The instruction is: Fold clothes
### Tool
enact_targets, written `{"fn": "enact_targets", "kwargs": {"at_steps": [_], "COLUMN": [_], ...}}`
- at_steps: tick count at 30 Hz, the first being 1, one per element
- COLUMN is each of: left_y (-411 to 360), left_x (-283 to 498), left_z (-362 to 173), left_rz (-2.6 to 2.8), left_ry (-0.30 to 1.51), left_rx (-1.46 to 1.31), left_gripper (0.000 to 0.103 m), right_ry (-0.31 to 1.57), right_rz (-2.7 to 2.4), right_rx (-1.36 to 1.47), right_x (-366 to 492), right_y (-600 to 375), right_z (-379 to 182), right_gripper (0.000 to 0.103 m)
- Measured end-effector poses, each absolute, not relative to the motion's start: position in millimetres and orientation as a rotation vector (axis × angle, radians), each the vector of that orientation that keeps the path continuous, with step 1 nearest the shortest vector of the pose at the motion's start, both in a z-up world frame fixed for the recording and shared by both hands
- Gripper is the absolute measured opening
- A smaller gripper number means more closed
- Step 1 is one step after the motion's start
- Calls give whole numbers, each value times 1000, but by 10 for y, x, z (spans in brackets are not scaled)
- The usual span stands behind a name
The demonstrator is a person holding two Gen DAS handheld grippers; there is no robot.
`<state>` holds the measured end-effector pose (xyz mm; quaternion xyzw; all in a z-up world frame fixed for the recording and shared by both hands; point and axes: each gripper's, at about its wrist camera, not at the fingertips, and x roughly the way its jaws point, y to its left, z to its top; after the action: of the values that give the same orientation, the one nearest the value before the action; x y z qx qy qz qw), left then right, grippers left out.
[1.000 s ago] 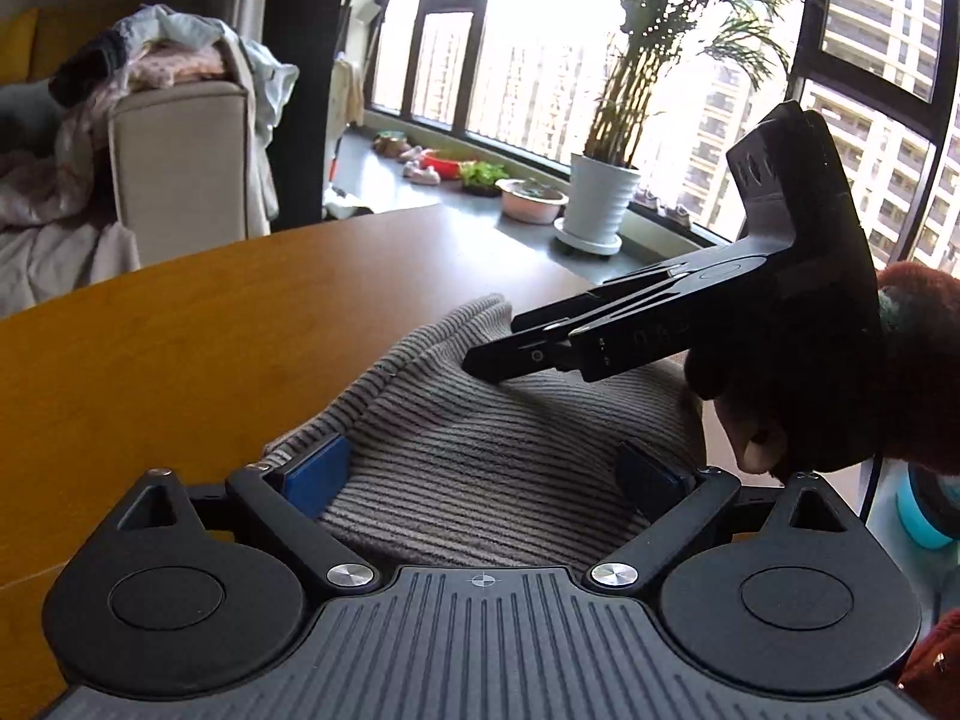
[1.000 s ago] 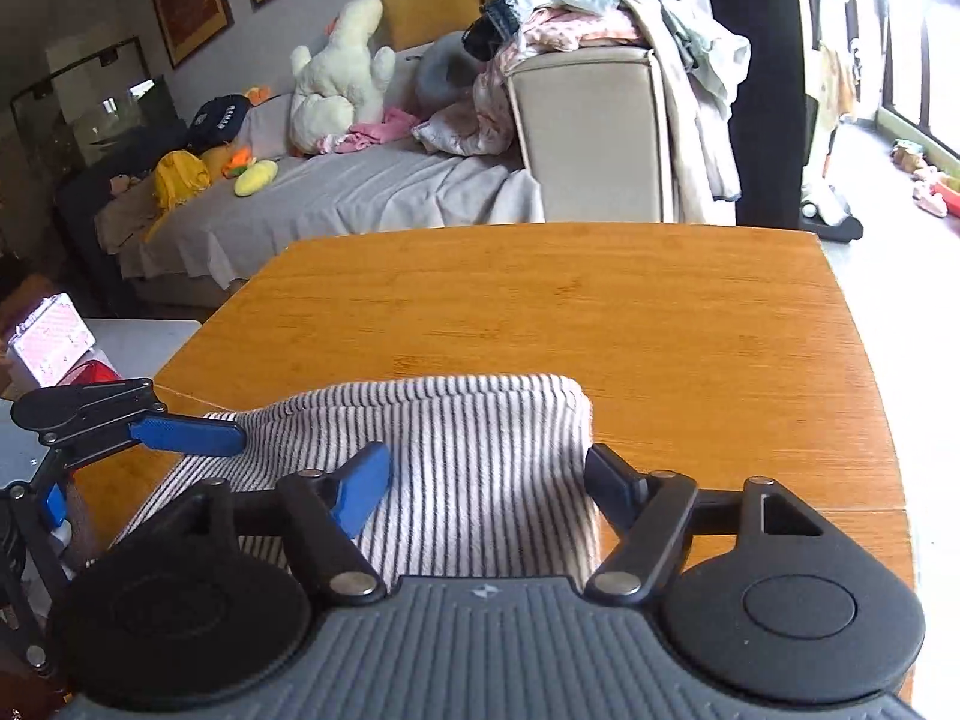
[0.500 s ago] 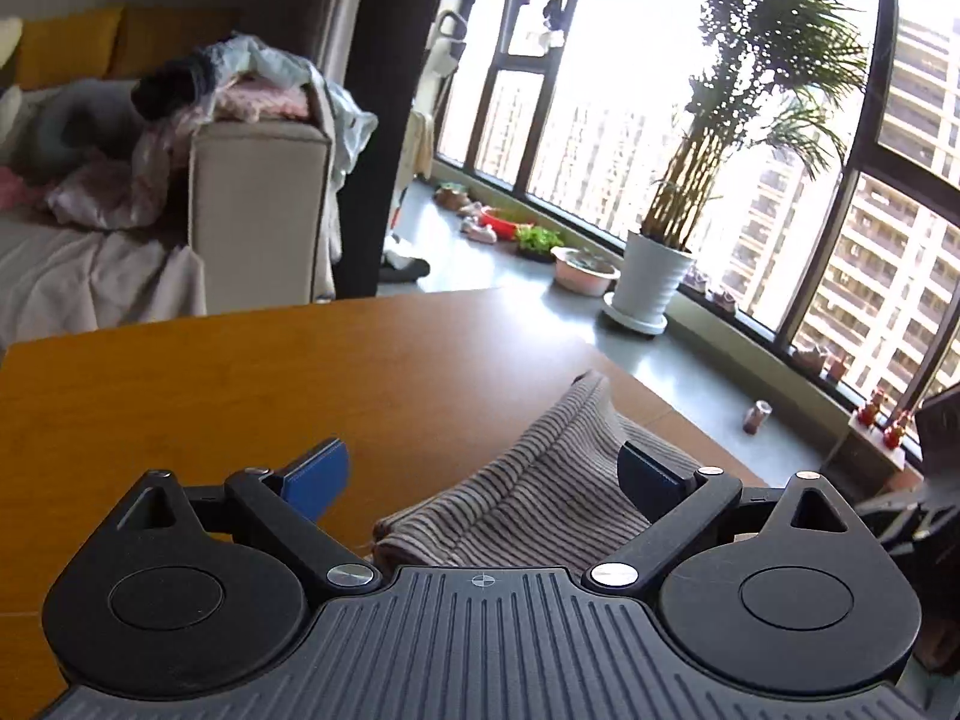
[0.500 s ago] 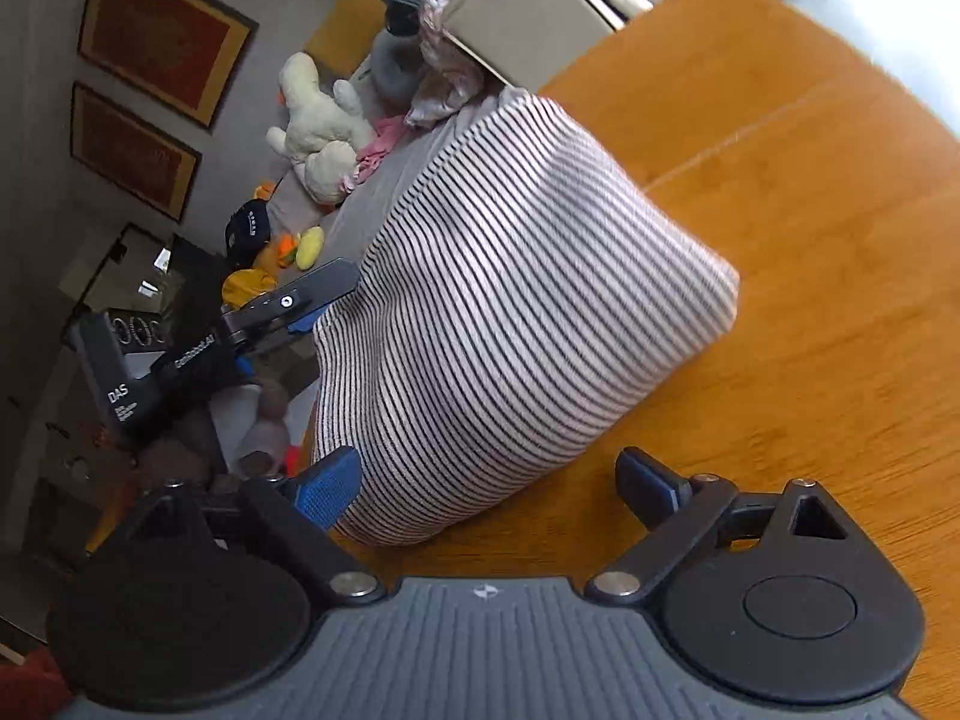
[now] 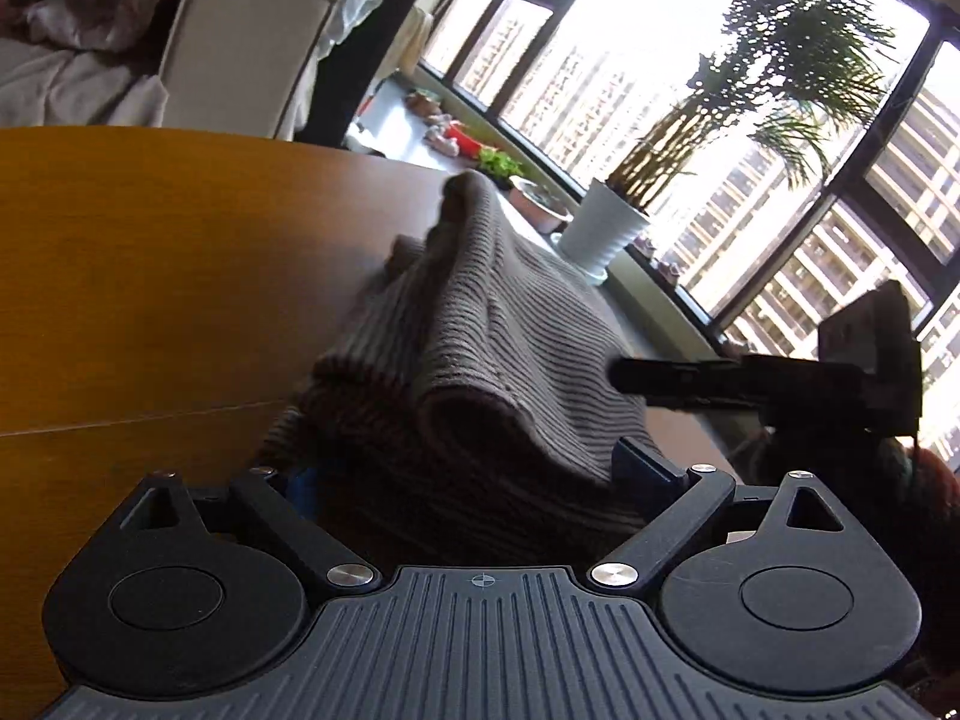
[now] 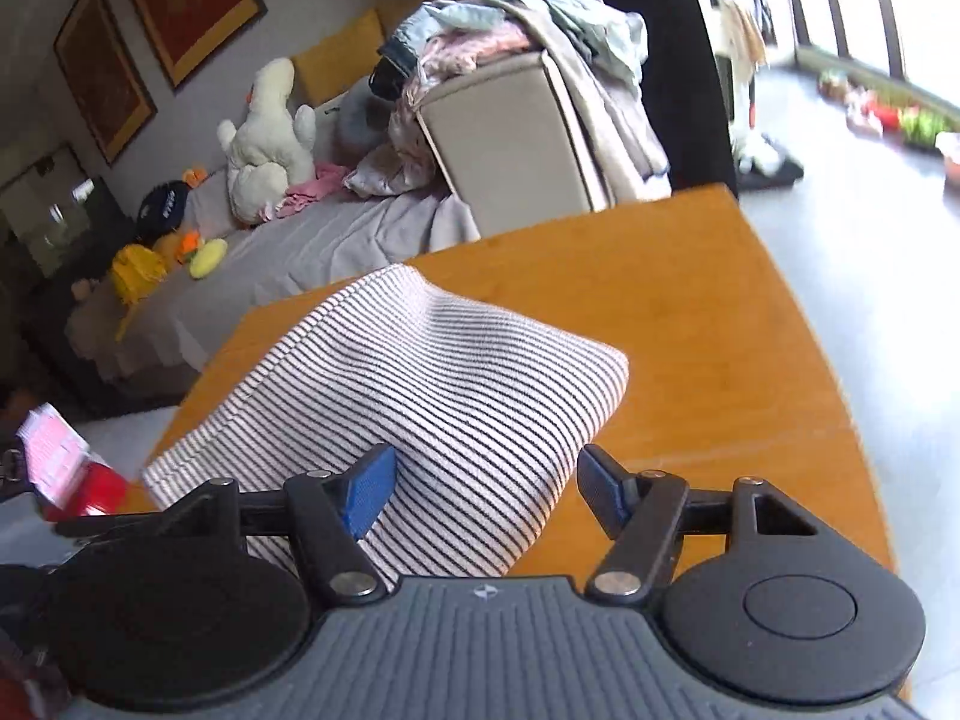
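Observation:
A folded striped garment (image 5: 480,354) lies on the wooden table (image 5: 150,276) with its near edge bulging up between the jaws of my left gripper (image 5: 474,474). The jaws stand wide apart and the left pad is partly hidden by cloth. In the right wrist view the same garment (image 6: 432,390) is a white bundle with dark stripes. My right gripper (image 6: 486,486) is open over its near corner, and its blue left pad (image 6: 369,489) rests against the cloth. The right gripper also shows in the left wrist view (image 5: 624,369) at the garment's right side, but its jaws are unclear there.
The table's far edge (image 6: 600,222) meets a grey sofa (image 6: 288,246) with toys and an armchair (image 6: 510,138) piled with clothes. A potted plant (image 5: 606,234) stands by the windows. A red and pink box (image 6: 66,474) sits left of the table.
Both grippers have swung back toward the garment. The bundle now sits flatter on the table and bulges into the left gripper's jaws. The right gripper has reappeared in the left wrist view.

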<state>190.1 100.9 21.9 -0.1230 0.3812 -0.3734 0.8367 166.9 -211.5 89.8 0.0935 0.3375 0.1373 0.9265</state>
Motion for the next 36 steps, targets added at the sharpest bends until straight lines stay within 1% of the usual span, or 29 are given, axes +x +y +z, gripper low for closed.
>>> {"fn": "enact_targets", "kwargs": {"at_steps": [2,4,5,6,10,13,14,16,17,18,19,20,21,23,24,26,28,30,31,33,36], "left_y": [747,600,593,585,977,1308,1371,1447,1437,1399,1333,1249,1191,1102,1058,903,690,471,402,437,714], "left_x": [1771,1653,1606,1558,1477,1611,1688,1877,1956,2025,2062,2080,2066,2000,1966,1898,1778,1645,1582,1524,1521], "left_z": [206,206,241,277,530,599,571,459,399,337,288,246,229,222,219,198,141,82,81,124,233], "left_rz": [-827,-870,-885,-900,-865,-682,-635,-561,-540,-528,-522,-518,-531,-575,-597,-648,-705,-764,-788,-814,-763], "left_ry": [787,782,770,759,647,616,632,692,722,753,770,780,782,777,774,783,798,814,811,803,760], "left_rx": [-181,-151,-151,-151,-220,-288,-316,-377,-382,-373,-352,-323,-316,-331,-338,-338,-299,-254,-233,-249,-320], "left_gripper": [97,97,97,97,97,98,98,98,98,97,93,91,91,84,77,75,76,76,76,77,80], "right_ry": [633,578,549,519,438,435,444,479,478,475,476,489,509,535,533,514,487,451,427,381,326], "right_rz": [250,256,265,275,356,435,447,457,439,418,393,375,362,321,295,248,215,213,227,263,355], "right_rx": [53,3,-12,-26,-76,-95,-121,-189,-218,-250,-280,-280,-252,-232,-249,-285,-301,-300,-303,-323,-362], "right_x": [1638,1518,1447,1373,1006,755,725,702,699,697,706,734,766,814,815,797,762,700,651,548,438], "right_y": [-2008,-1985,-1977,-1968,-1845,-1669,-1588,-1416,-1387,-1372,-1406,-1482,-1592,-1776,-1830,-1910,-1971,-2002,-2000,-1953,-1747], "right_z": [1018,1136,1199,1260,1289,1107,1025,840,794,760,764,785,804,821,819,824,858,932,975,1035,1039], "right_gripper": [68,72,79,82,87,91,91,90,88,78,71,66,66,66,66,66,69,79,81,84,91]}}
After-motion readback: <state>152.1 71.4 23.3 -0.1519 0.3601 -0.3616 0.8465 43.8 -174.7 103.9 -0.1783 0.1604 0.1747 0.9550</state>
